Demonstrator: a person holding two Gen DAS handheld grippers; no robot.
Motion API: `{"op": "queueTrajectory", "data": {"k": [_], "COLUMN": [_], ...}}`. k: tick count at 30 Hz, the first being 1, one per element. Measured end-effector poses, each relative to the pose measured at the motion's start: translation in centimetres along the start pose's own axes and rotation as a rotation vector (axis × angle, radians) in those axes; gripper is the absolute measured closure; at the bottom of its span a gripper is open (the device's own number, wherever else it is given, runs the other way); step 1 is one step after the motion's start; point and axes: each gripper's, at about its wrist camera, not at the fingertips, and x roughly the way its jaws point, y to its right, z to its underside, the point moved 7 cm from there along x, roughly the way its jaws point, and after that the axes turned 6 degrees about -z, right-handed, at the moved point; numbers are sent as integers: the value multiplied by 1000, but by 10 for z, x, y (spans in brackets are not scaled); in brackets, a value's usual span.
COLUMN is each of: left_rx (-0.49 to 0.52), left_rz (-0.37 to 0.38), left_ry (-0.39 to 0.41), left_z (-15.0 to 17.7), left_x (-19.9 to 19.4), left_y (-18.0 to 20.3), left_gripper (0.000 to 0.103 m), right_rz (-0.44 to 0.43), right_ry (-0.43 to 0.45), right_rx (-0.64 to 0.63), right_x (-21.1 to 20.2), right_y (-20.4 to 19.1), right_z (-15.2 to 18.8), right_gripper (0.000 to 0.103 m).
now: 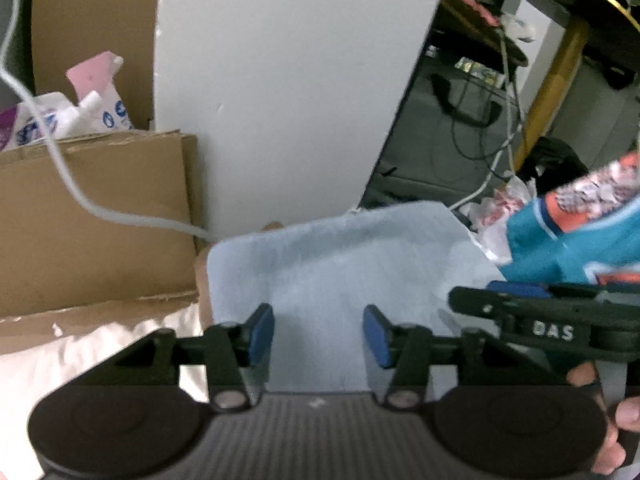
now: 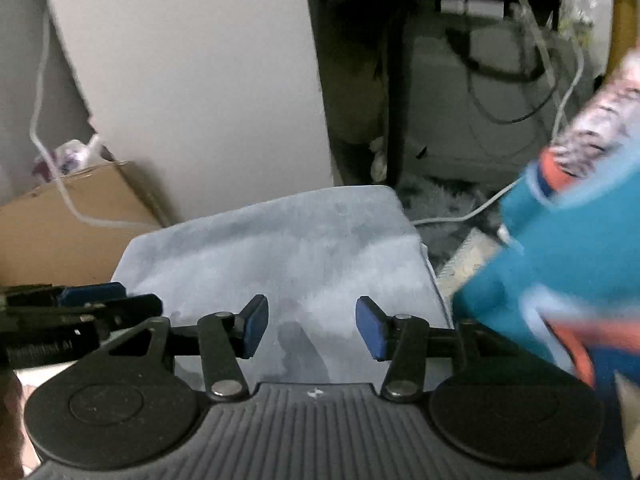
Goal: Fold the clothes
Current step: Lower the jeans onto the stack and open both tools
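Two hand-held grippers side by side over a pale blue folded cloth [image 1: 340, 264], which lies flat on a surface in front of a white wall panel [image 1: 288, 72].

Left gripper [image 1: 319, 334]: jaws parted, blue pads apart, nothing between them; the pale blue cloth lies beneath the gap. The right gripper [image 1: 520, 308] enters this view from the right edge, just beside the left one; fingers of a hand [image 1: 616, 420] show at the lower right.

Right gripper, own view [image 2: 312, 328]: jaws likewise parted and empty, with the same cloth [image 2: 280, 248] below and beyond them. The left gripper [image 2: 80, 304] shows at the left edge, close alongside.

Teal garment with orange and white trim [image 2: 568, 248]: at the right of both views, blurred, near the right edge of the blue cloth; whether it rests on something or is held up cannot be told. It touches neither pair of pads.

Surroundings: a cardboard box [image 1: 92, 216] at far left holding spray bottles [image 1: 100, 100]; a white cable [image 1: 100, 208] running down across the box; dark cables and clutter [image 1: 472, 120] on the floor at far right.
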Motion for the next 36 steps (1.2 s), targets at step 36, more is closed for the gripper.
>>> {"op": "queueTrajectory", "data": {"k": [36], "left_rx": [-181], "left_rz": [253], "left_ry": [-180], "left_z": [127], "left_x": [-49], "left_y": [-9], "left_gripper": [70], "right_rz": [78], "right_ry": [-32], "right_rx": [25], "right_x": [-102], "right_y": [-3], "right_z": [179], "right_gripper": [35]}}
